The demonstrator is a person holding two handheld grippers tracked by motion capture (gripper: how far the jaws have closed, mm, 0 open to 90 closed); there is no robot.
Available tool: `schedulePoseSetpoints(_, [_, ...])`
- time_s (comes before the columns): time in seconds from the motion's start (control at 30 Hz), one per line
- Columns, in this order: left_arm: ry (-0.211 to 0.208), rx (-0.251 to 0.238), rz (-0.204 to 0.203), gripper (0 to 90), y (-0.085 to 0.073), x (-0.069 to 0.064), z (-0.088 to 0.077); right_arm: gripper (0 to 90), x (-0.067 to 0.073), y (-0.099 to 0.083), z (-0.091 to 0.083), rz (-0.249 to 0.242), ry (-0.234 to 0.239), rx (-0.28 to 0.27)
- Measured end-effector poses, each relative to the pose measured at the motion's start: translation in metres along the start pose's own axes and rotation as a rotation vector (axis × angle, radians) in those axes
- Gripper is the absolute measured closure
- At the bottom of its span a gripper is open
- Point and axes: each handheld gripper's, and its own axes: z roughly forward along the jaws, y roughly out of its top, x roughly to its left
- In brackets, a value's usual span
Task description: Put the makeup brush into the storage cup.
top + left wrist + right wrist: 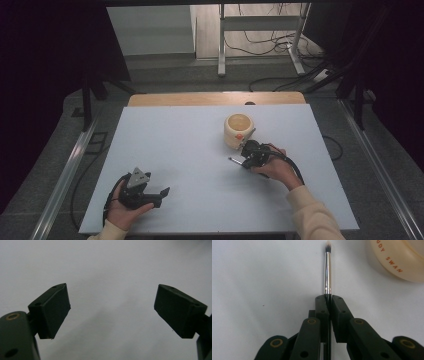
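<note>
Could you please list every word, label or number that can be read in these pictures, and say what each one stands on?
"UDY SWAN": orange capitals on the wall of the round cream plastic container; the first word is cut off by the picture's edge.
The container's orange mark in the high view: too small to read.

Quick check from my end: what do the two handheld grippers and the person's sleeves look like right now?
Both grippers are black. The left gripper carries a grey three-cornered plate on top, and a black cable loops from its rear; its jaws end in flat, blocky black pads. The right gripper has slim black link arms with brass-coloured rivets, and a black cable curves back past the wrist. The sleeves are cream-coloured.
</note>
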Motion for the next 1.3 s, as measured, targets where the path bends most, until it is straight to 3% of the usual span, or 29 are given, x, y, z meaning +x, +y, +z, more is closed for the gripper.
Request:
schedulePoseSetpoints(0.2, [0.001,-0.002,0.000,13.7,0.000,0.000,0.000,83.7,-0.001,-0.001,-0.005,-0.004,-0.010,-0.007])
schedulePoseSetpoints(0.73, [0.005,0.001,0.001,13.8,0.000,0.000,0.000,83.7,-0.005,-0.006,-0.041,0.042,-0.011,-0.149])
schedulePoseSetpoints(1.0, [0.006,0.000,0.000,13.8,0.000,0.001,0.000,83.7,-0.007,-0.011,-0.055,0.067,-0.002,-0.204])
schedulePoseSetpoints(1.3, [0.005,-0.001,-0.001,13.8,0.000,0.000,0.000,83.7,-0.003,-0.013,-0.063,0.059,-0.006,-0.239])
